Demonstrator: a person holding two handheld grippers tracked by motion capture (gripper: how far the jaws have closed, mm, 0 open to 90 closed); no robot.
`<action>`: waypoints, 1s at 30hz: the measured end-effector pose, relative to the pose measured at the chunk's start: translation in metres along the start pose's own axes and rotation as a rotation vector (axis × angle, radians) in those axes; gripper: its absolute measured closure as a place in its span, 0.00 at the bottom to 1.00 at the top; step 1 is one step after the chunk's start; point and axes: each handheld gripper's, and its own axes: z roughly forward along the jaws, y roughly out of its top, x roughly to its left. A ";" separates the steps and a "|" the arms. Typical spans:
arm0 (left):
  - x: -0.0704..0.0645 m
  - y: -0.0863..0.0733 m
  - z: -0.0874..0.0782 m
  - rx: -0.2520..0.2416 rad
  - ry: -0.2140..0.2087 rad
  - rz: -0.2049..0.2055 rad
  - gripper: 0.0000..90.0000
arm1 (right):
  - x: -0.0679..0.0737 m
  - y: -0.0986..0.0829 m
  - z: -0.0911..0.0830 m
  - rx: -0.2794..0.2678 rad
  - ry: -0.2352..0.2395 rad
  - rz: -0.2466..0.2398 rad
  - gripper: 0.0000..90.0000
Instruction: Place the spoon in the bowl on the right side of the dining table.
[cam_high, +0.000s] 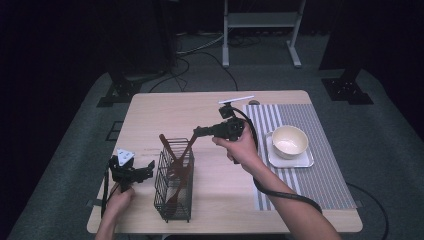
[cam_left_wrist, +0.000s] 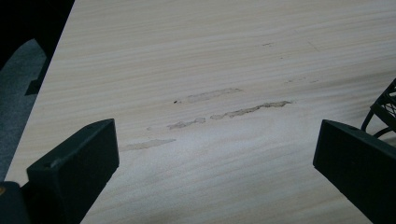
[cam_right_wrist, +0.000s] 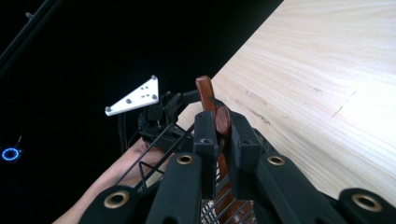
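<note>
Wood table (cam_high: 210, 107) stands in a dark room, a striped mat (cam_high: 310, 175) on its right side. Wire basket (cam_high: 174, 186) holds 2 wooden utensils. Right gripper (cam_right_wrist: 222, 122) pinches 1 utensil handle (cam_right_wrist: 222, 119); left gripper (cam_left_wrist: 215, 154) gapes wide beside the basket. Bowl (cam_high: 289, 141) contents unclear.

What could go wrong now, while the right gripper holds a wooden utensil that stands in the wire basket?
1. The right gripper pinches the wooden utensil only near its tip, so it might slip out.
2. The wire basket is tall and narrow, and the open left gripper does not hold it; a sideways pull may tip it.
</note>
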 end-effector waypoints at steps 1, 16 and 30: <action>0.000 0.000 0.000 0.000 0.000 0.000 0.00 | 0.002 0.002 -0.004 -0.011 -0.003 -0.006 0.92; 0.000 0.000 0.000 0.000 -0.001 0.001 0.00 | 0.007 0.013 -0.027 -0.064 -0.005 0.009 0.92; 0.000 0.000 0.000 -0.001 0.002 0.005 0.00 | 0.008 0.017 -0.052 -0.093 -0.019 0.003 0.92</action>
